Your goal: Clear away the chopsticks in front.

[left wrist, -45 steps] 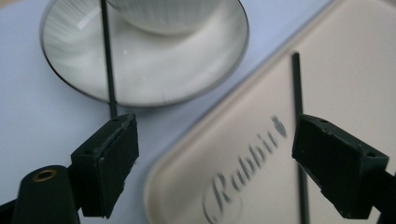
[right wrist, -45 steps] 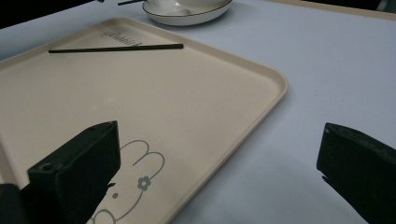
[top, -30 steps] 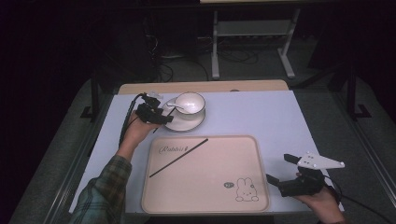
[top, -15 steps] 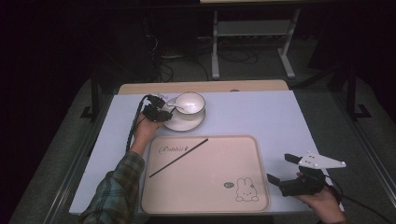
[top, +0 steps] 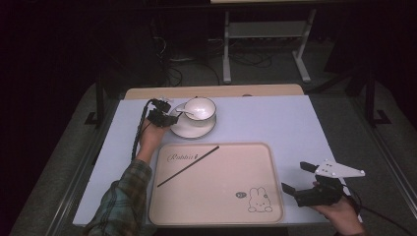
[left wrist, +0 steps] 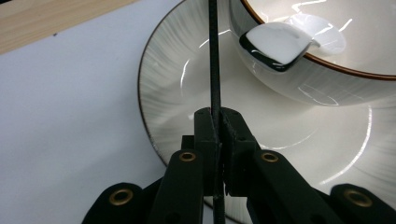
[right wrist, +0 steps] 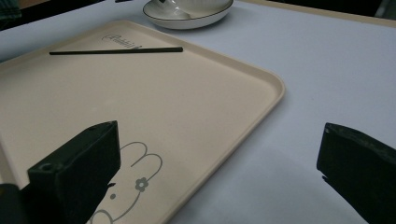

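Left gripper [top: 173,117]: at the left edge of the saucer, over the far left part of the table; its jaws have just been closing and now pinch a thin black stick between the pads.
Stick [left wrist: 214,60]: in the left gripper view it runs straight up from between the jaws, across the saucer and past the bowl's rim; its far end is cut off by the picture's edge.
Saucer [top: 183,130]: white with a dark rim, on the table just beyond the tray's far edge.
Bowl [top: 199,109]: white with a brown rim, standing on the saucer.
Spoon [left wrist: 275,44]: white, its scoop resting on the bowl's rim, close beside the stick.
Tray [top: 216,206]: beige, with a rabbit drawing at the near right and lettering at the far left; it lies in the middle of the table near the person.
Second stick [top: 188,166]: black, lying slantwise on the tray's far left part, one end near the lettering.
Right gripper [top: 296,178]: held low just right of the tray's near right corner; jaws wide apart with nothing between them.
Left arm [top: 123,196]: in a plaid sleeve, reaching along the tray's left side to the saucer.
Table [top: 295,123]: pale blue top with a wooden strip along its far edge.
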Tool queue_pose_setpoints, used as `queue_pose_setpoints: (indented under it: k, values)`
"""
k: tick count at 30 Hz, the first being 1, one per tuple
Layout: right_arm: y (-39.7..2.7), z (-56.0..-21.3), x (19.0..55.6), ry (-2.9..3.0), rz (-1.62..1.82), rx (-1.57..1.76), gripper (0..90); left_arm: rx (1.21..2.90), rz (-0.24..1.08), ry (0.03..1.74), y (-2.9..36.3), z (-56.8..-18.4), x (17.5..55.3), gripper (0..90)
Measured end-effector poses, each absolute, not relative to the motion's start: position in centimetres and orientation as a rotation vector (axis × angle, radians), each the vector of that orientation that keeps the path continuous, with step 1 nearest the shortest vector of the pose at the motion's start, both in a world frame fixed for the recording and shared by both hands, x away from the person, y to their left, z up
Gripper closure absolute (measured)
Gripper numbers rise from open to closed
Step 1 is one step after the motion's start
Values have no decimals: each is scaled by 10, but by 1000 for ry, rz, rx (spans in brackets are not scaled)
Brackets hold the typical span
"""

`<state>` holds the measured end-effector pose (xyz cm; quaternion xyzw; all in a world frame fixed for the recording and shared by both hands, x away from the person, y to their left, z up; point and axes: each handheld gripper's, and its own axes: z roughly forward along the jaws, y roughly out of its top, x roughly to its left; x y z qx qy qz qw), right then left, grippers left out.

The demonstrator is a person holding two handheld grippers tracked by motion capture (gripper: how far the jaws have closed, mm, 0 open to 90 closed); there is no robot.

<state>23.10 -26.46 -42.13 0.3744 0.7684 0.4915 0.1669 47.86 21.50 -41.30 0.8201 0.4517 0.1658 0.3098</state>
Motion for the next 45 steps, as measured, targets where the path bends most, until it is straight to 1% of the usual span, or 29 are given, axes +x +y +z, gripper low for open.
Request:
queue_pose_setpoints:
  k: [6,7,14,18,23,28,36,42,45]
  values:
    - [-264,-421,231,2189,1397,1059,0,2122,417,1208,230,-401,466,855]
    - [-264,-420,230,2189,1397,1056,0,2113,411,1214,236,-398,459,855]
    - [-263,-420,230,2185,1394,1054,0,2110,387,1219,254,-390,437,856]
    - [-263,-419,229,2184,1393,1053,0,2102,378,1223,262,-389,425,856]
    - [-263,-419,229,2181,1392,1053,0,2096,365,1213,272,-392,402,856]
    - [-262,-419,229,2184,1389,1046,0,2131,355,1193,277,-397,380,856]
    - [-262,-419,229,2185,1386,1049,0,2158,307,1139,271,-403,348,856]
    - [-262,-420,230,2188,1388,1046,0,2165,272,1075,256,-401,332,856]
    - [-262,-420,230,2189,1387,1049,0,2174,244,1034,241,-402,324,856]
